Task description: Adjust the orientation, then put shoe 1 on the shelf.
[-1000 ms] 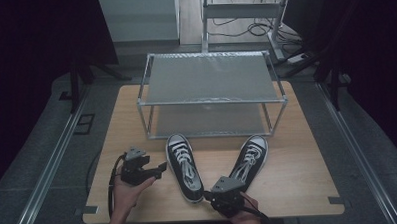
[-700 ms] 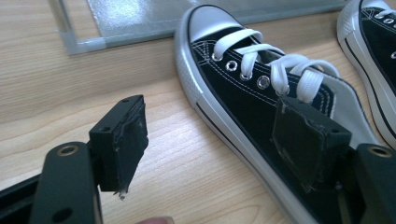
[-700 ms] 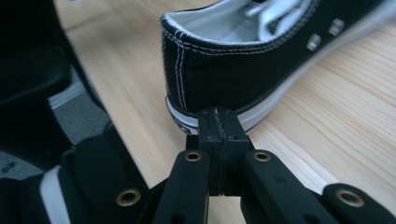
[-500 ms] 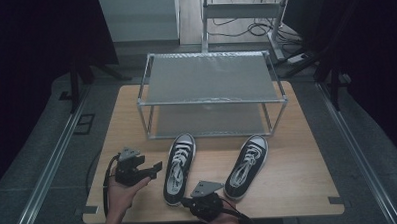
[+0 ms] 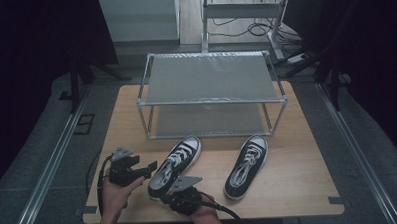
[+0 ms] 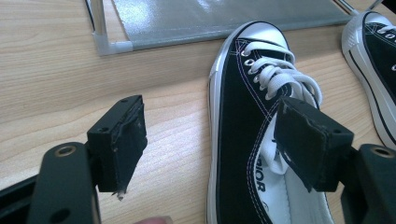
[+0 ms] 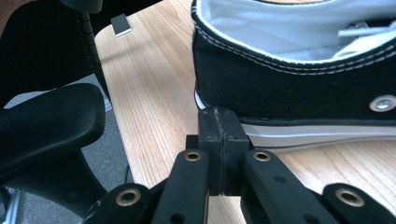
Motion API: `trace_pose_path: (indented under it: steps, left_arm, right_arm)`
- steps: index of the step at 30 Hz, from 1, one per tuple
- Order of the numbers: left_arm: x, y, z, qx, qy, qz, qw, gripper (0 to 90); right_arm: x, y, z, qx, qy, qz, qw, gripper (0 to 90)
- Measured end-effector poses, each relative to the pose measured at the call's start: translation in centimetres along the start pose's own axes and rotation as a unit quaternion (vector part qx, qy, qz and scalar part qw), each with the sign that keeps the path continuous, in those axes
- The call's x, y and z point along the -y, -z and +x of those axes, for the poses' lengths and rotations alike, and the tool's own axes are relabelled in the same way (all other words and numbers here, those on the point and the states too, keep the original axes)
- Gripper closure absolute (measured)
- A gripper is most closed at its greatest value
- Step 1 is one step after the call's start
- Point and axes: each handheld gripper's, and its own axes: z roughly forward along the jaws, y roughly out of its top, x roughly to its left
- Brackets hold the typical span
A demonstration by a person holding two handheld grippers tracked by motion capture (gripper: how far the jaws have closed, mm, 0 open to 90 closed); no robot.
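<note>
- Black canvas with white laces and white rubber: that is the left shoe you are working on. It lies on the wooden table in front of the wire rack, toe towards the rack and heel towards you, slewed at an angle.
- Your right gripper sits at that shoe's heel. In the right gripper view its jaws are pressed flat together with nothing between them, tips right at the white sole edge, so you look to be nudging the shoe rather than gripping it.
- Your left gripper is just beside the shoe's outer side. Its jaws have just been opening and now stand spread; in the left gripper view one pad hangs over the shoe's opening, the other over bare wood, and neither presses on anything.
- The right shoe lies apart, further right, also toe towards the rack and untouched.
- Both rack shelves are bare, so by my reading nothing is stowed yet. You are still lining up the first shoe; gripping it, lifting it onto a shelf and repeating that with the other shoe all remain.
</note>
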Motion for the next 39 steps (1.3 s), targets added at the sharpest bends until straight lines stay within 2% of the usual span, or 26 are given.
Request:
trace_pose_path:
  steps: [3, 4, 6, 7, 9, 12, 13, 15, 16, 19, 22, 24, 25, 26, 27, 30, 31, 32, 33, 34, 37, 39]
  left_arm:
    - [0.0, 0.0, 0.1, 0.000, 0.000, 0.002, 1.0000, 25.3]
    - [0.0, -0.1, 0.0, 0.003, 0.000, 0.002, 1.0000, 25.1]
    - [0.0, -0.1, -0.1, 0.005, -0.002, 0.002, 1.0000, 24.8]
    - [0.0, -0.2, -0.5, 0.009, -0.013, 0.005, 0.9999, 24.4]
    - [-0.1, -0.2, -1.0, 0.012, -0.025, 0.007, 0.9996, 24.3]
    - [-0.2, -0.2, -1.5, 0.026, -0.029, 0.010, 0.9992, 23.8]
    - [-0.4, -0.2, -1.8, 0.031, -0.032, 0.012, 0.9989, 22.8]
    - [-0.5, -0.3, -1.9, 0.032, -0.034, 0.012, 0.9988, 22.6]
    - [-0.6, -0.4, -2.2, 0.034, -0.037, 0.016, 0.9986, 22.2]
    - [-0.9, -0.9, -2.8, 0.046, -0.046, 0.028, 0.9975, 20.9]
    - [-1.2, -1.5, -3.3, 0.045, -0.047, 0.040, 0.9971, 19.8]
    - [-1.3, -1.7, -3.3, 0.044, -0.048, 0.045, 0.9968, 18.9]
    - [-1.4, -2.0, -3.3, 0.042, -0.046, 0.053, 0.9966, 18.0]
    - [-1.5, -2.5, -3.4, 0.040, -0.046, 0.065, 0.9960, 17.1]
    - [-1.5, -2.5, -3.4, 0.040, -0.046, 0.065, 0.9960, 16.5]
    - [-1.6, -3.7, -3.7, 0.034, -0.048, 0.088, 0.9944, 15.0]
    - [-1.6, -3.7, -3.7, 0.034, -0.048, 0.088, 0.9944, 15.0]
    - [-1.7, -4.2, -4.0, 0.035, -0.051, 0.098, 0.9933, 14.8]
    - [-1.7, -4.2, -4.0, 0.035, -0.051, 0.098, 0.9933, 14.8]
    - [-1.8, -4.8, -4.3, 0.037, -0.056, 0.108, 0.9919, 14.7]
    - [-2.1, -5.7, -4.4, 0.036, -0.055, 0.127, 0.9898, 14.6]
    - [-2.2, -5.8, -4.4, 0.031, -0.056, 0.131, 0.9893, 14.6]
  right_arm:
    - [0.1, 0.7, -0.2, 0.011, -0.002, -0.001, 0.9999, 89.0]
    - [0.2, 2.1, -0.4, 0.014, -0.009, -0.011, 0.9998, 88.3]
    - [0.1, 2.6, -0.4, 0.020, -0.008, -0.014, 0.9997, 87.6]
    - [0.1, 4.6, -0.5, 0.032, -0.004, -0.026, 0.9991, 83.9]
    - [0.1, 6.1, -0.6, 0.038, -0.004, -0.034, 0.9987, 80.0]
    - [0.3, 7.8, -0.8, 0.047, -0.003, -0.045, 0.9979, 73.3]
    - [0.6, 9.7, -1.1, 0.062, -0.009, -0.062, 0.9961, 70.6]
    - [0.7, 10.3, -1.2, 0.068, -0.011, -0.066, 0.9954, 70.1]
    - [1.2, 11.9, -1.8, 0.078, -0.022, -0.082, 0.9933, 69.4]
    - [1.7, 13.7, -2.8, 0.091, -0.036, -0.094, 0.9908, 67.8]
    - [2.2, 15.4, -3.8, 0.112, -0.046, -0.104, 0.9872, 67.3]
    - [2.3, 15.9, -4.0, 0.117, -0.050, -0.106, 0.9862, 66.7]
    - [2.4, 16.8, -4.6, 0.131, -0.052, -0.111, 0.9838, 65.3]
    - [2.4, 17.1, -4.8, 0.134, -0.055, -0.115, 0.9828, 65.1]
    - [2.4, 17.2, -4.9, 0.137, -0.057, -0.118, 0.9819, 64.7]
    - [2.5, 17.8, -5.3, 0.146, -0.060, -0.119, 0.9802, 63.3]
    - [2.5, 17.8, -5.3, 0.146, -0.060, -0.119, 0.9802, 63.3]
    - [2.6, 17.9, -5.6, 0.149, -0.064, -0.121, 0.9792, 62.6]
    - [2.6, 17.9, -5.6, 0.149, -0.064, -0.121, 0.9792, 62.6]
    - [2.8, 17.8, -5.8, 0.151, -0.067, -0.117, 0.9792, 61.7]
    - [3.1, 17.6, -5.9, 0.153, -0.070, -0.109, 0.9797, 61.2]
    - [3.2, 17.6, -5.9, 0.152, -0.070, -0.107, 0.9801, 61.1]
